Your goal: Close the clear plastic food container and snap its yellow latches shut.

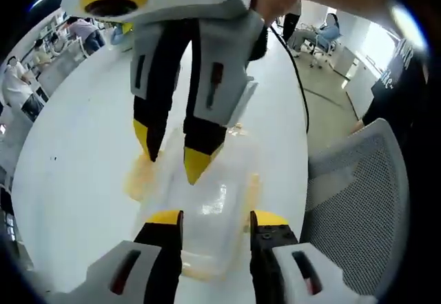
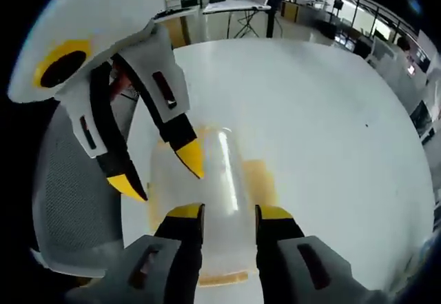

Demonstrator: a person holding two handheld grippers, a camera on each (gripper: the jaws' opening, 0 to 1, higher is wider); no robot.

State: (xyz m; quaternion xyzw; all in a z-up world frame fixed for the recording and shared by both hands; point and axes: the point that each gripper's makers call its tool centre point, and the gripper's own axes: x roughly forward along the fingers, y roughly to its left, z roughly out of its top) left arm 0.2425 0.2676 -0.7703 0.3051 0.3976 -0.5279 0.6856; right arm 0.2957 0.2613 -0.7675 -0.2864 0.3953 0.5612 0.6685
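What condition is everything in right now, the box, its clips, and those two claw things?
Clear plastic container: lid down, resting on the white table.
Yellow latches: blurred through the plastic, cannot tell if snapped.
Left gripper: open, jaws astride the container's near end.
Right gripper: open, jaws astride the container's opposite end.
Mesh chair: unoccupied, beside the table.

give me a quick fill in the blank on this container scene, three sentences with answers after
The clear plastic container rests on a round ____ table. Both grippers have ____ jaw tips, seen on the left gripper and the right gripper. Beside the table stands a grey ____ chair.

Missing words: white; yellow; mesh
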